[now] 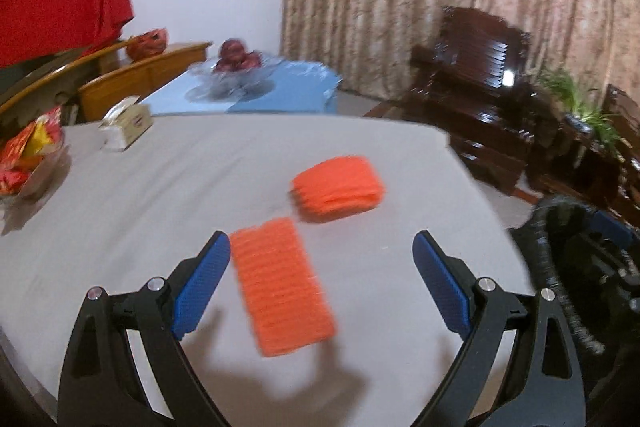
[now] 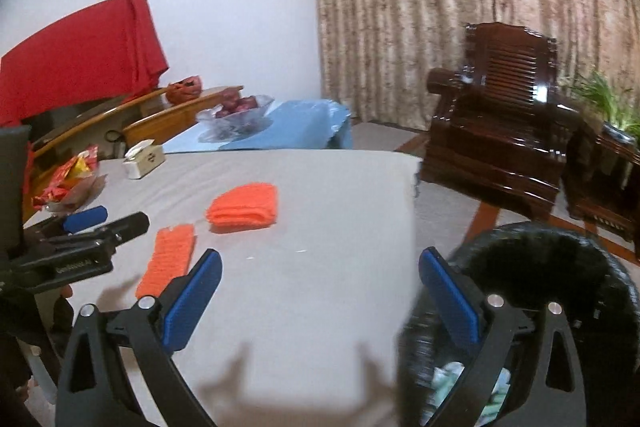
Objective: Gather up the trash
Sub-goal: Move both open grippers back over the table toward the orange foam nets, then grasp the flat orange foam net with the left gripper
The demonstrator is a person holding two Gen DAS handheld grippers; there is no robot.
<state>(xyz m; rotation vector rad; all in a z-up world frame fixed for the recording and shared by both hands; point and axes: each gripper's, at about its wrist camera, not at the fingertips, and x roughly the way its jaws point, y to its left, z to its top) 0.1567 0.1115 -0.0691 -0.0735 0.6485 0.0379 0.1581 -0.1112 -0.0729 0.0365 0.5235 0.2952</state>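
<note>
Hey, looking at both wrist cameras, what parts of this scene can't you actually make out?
- Trash bin contents: right wrist view, blurred and partly hidden behind the right gripper; only pale scraps show.
- Trash bin in the left wrist view: cut off at the right edge, motion-blurred.
- Near orange foam net: left wrist view, texture smeared by blur.
- Tissue box print: too small.

A flat, elongated orange ribbed foam-net sleeve [image 1: 282, 285] lies on the grey tablecloth-covered table [image 1: 120, 195], lengthwise toward the near edge. Just beyond it, close but apart, a second orange foam-net piece, folded into a thicker rounded pad [image 1: 338, 187], lies nearer the table's middle and right edge. A black bin lined with a black bag [image 2: 560, 267] stands off the right edge, holding pale crumpled scraps [image 2: 448, 383].
</note>
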